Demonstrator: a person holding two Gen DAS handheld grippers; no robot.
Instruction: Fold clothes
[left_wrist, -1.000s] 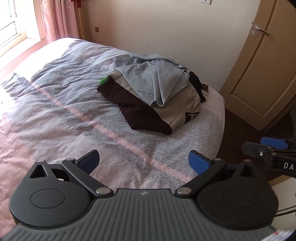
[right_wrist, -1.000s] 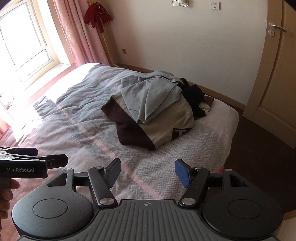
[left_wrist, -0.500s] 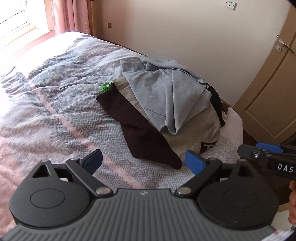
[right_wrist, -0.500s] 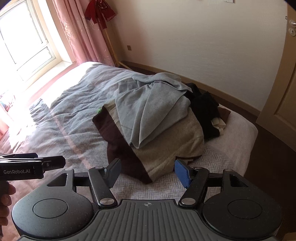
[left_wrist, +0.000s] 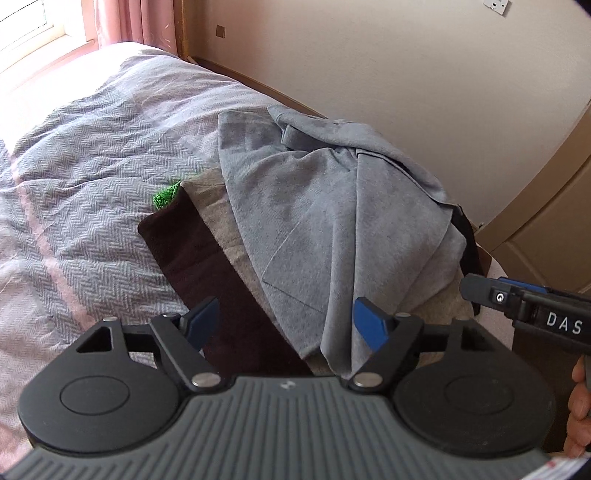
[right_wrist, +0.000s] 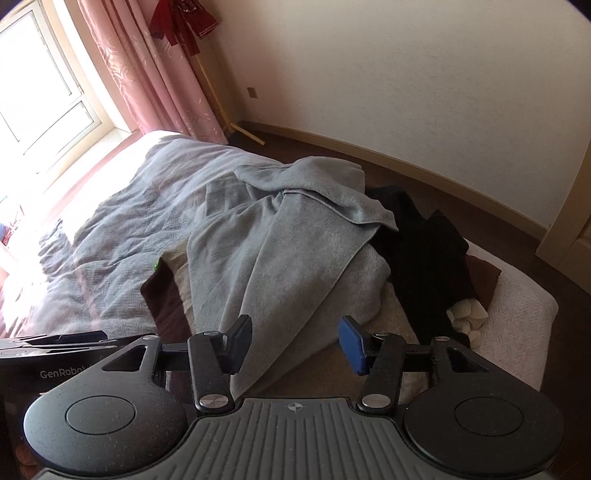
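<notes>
Grey garment (left_wrist: 332, 229), crumpled atop pile

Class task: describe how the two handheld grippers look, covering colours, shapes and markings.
Left gripper: black body with two round discs, ribbed grey centre, blue-padded fingers. Right gripper: same build, crosshair mark; side lettering reads "DAS". Left's side reads "GenRobot".
</notes>
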